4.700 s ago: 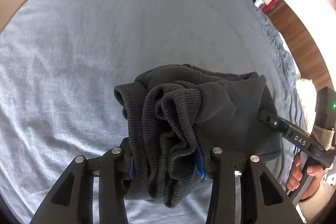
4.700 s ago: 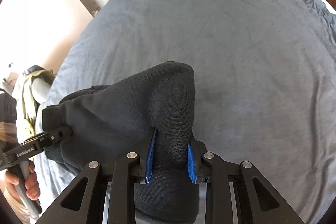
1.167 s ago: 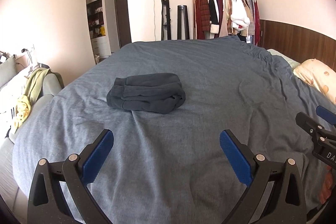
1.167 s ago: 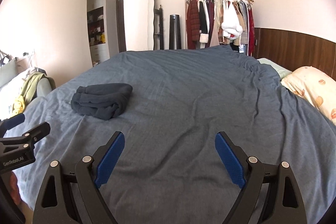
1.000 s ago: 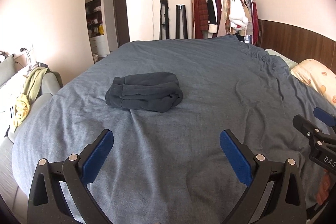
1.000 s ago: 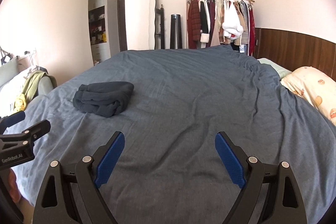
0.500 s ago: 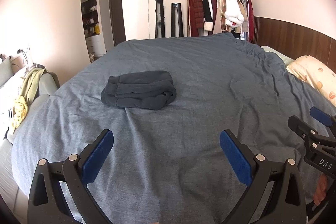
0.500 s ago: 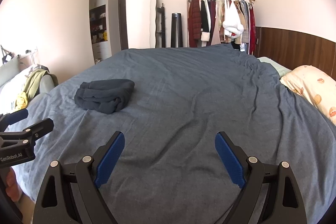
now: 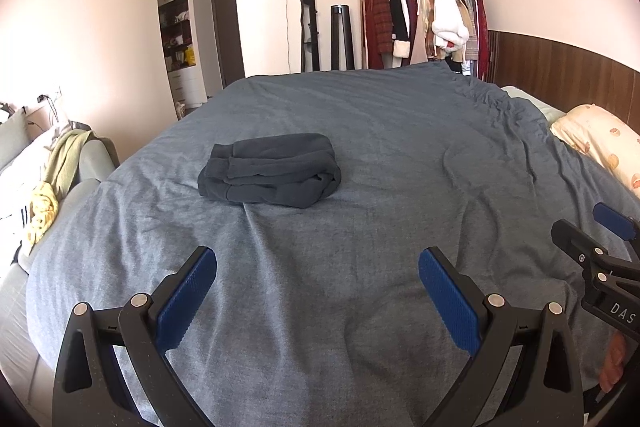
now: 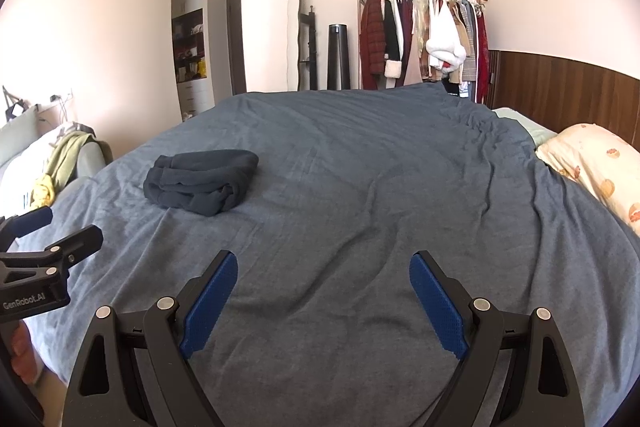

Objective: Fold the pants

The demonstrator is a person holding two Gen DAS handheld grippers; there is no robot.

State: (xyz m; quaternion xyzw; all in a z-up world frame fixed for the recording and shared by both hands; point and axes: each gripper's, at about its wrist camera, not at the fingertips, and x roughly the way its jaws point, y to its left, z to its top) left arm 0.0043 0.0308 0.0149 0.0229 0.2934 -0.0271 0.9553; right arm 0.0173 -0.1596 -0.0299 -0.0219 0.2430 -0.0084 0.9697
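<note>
The dark grey pants (image 9: pixel 270 171) lie folded in a compact bundle on the blue-grey bed cover (image 9: pixel 380 131), left of the bed's middle. They also show in the right wrist view (image 10: pixel 202 182). My left gripper (image 9: pixel 316 287) is open and empty, well back from the pants near the bed's near edge. My right gripper (image 10: pixel 322 285) is open and empty, to the right of the left one. Each gripper shows at the edge of the other's view, the right one (image 9: pixel 596 255) and the left one (image 10: pixel 44 247).
A patterned pillow (image 9: pixel 600 139) lies at the bed's right side. A sofa with a yellow-green cloth (image 9: pixel 52 179) stands to the left. A clothes rack (image 9: pixel 420 23), a mirror and a dark cylinder stand by the far wall. Wood panelling lines the right wall.
Both grippers have let go of the pants and pulled back from the bed. The pants now lie folded on the cover. Over the last second the views shifted only slightly.
</note>
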